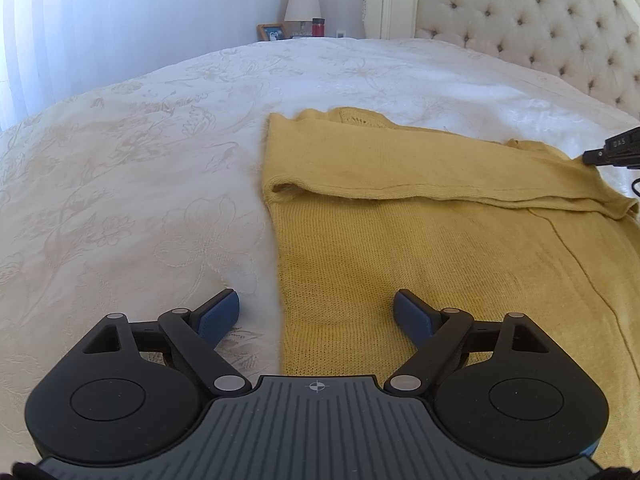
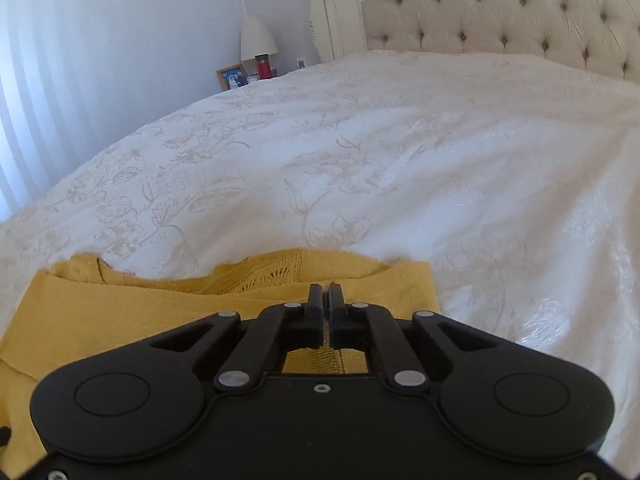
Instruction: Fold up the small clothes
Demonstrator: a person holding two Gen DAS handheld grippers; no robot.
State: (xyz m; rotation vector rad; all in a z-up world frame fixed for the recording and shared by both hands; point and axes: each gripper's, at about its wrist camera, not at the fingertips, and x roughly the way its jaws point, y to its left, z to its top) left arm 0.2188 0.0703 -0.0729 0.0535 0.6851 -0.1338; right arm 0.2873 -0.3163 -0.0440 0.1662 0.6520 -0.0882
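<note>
A yellow knit top [image 1: 440,248] lies flat on the white bedspread [image 1: 140,184], one part folded across it. The left gripper [image 1: 316,316] hangs over its near edge, jaws wide. The right gripper [image 2: 325,300] has its jaws pressed together over the top's far edge; whether they pinch fabric I cannot tell.

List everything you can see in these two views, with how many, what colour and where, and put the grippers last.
Sweater: one, mustard yellow, flat on the bed, partly folded.
Bedspread: one, white with a floral pattern, covering the bed.
Headboard: one, cream, tufted, at the far end of the bed.
Lamp: one, white shade, on the far bedside.
Picture frame: one, wooden, left of the lamp.
Red container: one, red with dark lid, beside the lamp.
Left gripper: one, black with blue pads, open, straddling the sweater's left edge.
Right gripper: one, black, jaws together at the sweater's far end; whether cloth is pinched is unclear.
</note>
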